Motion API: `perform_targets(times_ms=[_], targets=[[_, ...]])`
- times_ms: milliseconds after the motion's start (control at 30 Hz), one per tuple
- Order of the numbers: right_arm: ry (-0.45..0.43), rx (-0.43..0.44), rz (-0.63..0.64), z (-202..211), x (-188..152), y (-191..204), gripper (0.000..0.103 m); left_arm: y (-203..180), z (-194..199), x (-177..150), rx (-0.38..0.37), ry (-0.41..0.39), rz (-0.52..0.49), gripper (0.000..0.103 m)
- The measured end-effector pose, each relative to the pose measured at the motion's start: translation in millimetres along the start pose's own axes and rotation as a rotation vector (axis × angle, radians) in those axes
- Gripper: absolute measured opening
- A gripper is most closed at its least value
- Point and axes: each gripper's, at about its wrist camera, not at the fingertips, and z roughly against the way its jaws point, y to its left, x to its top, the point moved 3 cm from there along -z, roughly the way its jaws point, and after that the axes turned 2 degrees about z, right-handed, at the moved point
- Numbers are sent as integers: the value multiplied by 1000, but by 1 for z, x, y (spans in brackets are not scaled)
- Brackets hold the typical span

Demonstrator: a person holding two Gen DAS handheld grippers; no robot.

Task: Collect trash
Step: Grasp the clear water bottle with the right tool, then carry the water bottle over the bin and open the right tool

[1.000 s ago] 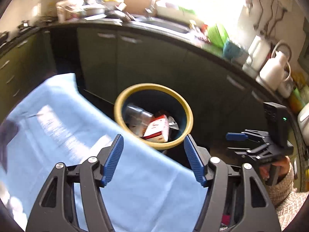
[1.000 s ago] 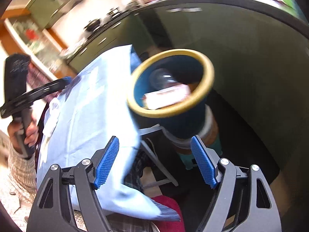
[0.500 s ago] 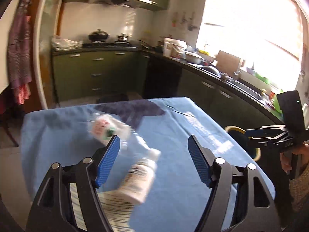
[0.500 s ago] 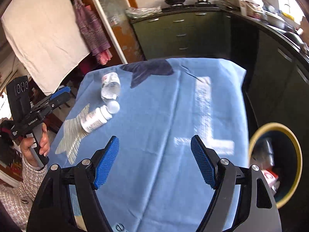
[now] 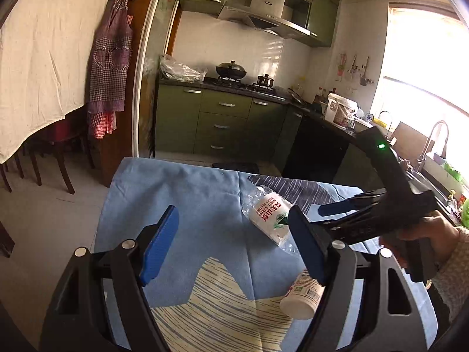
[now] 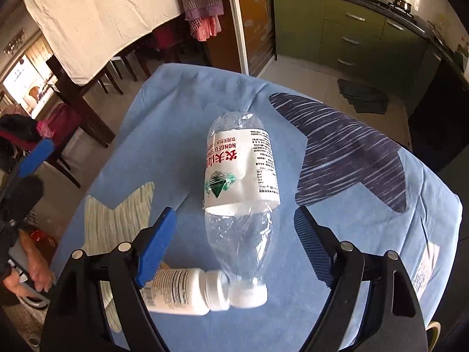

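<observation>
A clear crushed water bottle (image 6: 240, 187) with a white label lies on the blue tablecloth (image 6: 366, 234), white cap toward me. A small white pill bottle (image 6: 181, 287) lies cap-to-cap against it. My right gripper (image 6: 234, 246) is open, hovering above the water bottle's neck end, fingers on either side. My left gripper (image 5: 231, 246) is open and empty above the cloth; the water bottle (image 5: 269, 214) and the pill bottle (image 5: 302, 299) lie by its right finger. The right gripper (image 5: 381, 211) shows in the left wrist view, over the water bottle.
The table's far edge drops to a tiled floor (image 5: 44, 205). Green kitchen cabinets (image 5: 222, 120) stand behind. A dining table with a white cloth (image 6: 96, 14) and chairs stands at left. A sliver of the bin rim (image 6: 433, 327) shows at bottom right.
Both grippers have swung from the bin back over the table. The right gripper has closed in on the water bottle. Both stay open and empty.
</observation>
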Motion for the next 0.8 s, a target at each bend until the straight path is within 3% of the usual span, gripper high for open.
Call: perform_targets(times_ms=[333,367,400,467,633,800], targets=[[86,-37,15,-50,9,0,81,5,2,-3,-30,4,25,73],[85,-46,20,-50,9,2,77,5,2,-3,-30,4,25,73],[89,-49,24,-52,9,2,65,5,3,-3,-31,5,26,73],[86,-42,13,-53,9,0,65,5,2,-3,-36,7,31,73],[22,-53,-9,-18,-2,-11,64,6,0,-3,-46,9,37,73],[-87,-61,-101,53,-34,-45,64,3,-3,-5,-44,18,20,73]])
